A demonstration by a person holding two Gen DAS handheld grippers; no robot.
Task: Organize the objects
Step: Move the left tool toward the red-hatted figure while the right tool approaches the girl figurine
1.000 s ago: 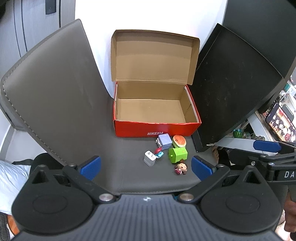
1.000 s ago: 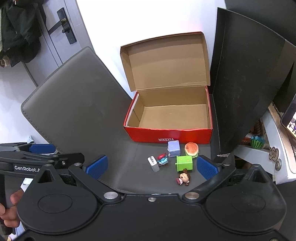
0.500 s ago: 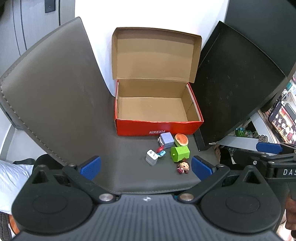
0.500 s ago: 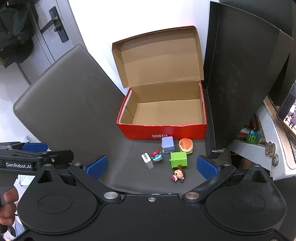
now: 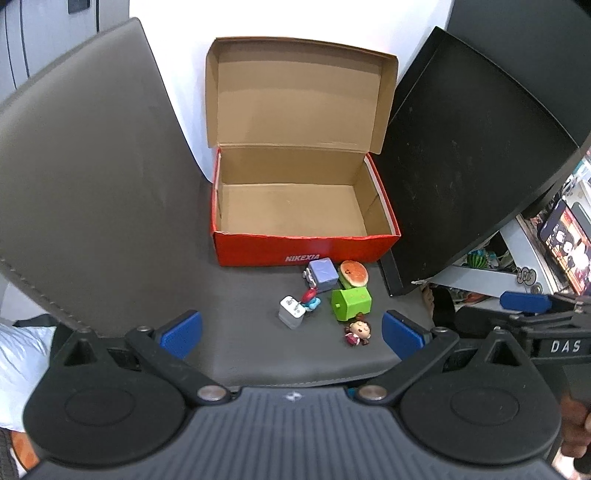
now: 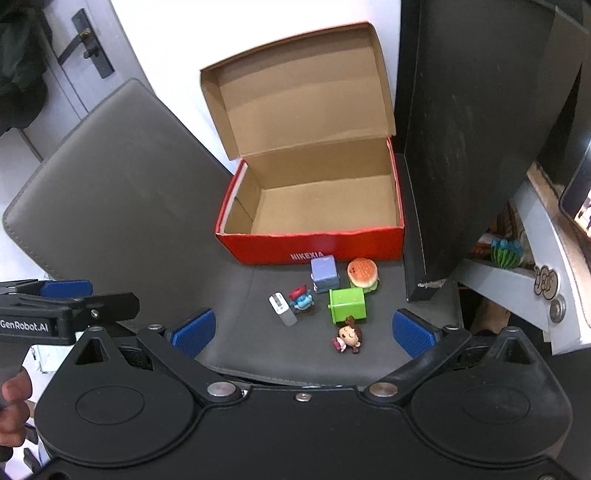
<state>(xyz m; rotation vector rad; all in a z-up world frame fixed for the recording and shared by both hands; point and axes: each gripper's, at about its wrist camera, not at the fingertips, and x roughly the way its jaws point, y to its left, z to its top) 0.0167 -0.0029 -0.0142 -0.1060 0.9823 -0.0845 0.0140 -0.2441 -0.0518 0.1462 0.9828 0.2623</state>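
We see both views evenly and brightly lit, with the white wall behind almost blown out and only soft shadows under the toys. Fisheye bending curves the mat strongly toward the edges; the centre stays sharp.

The box is showing bare matt brown cardboard inside its tray and lid, while its red outer wall is catching a faint sheen. The mat under it is looking like smooth grey leatherette with a stitched edge. The toys are looking like plastic: the green block glossy, the burger softer and matt. The black board is showing a dull, dusty face. Both grippers are showing matt black plastic, metal pivot pins and blue ribbed pads.
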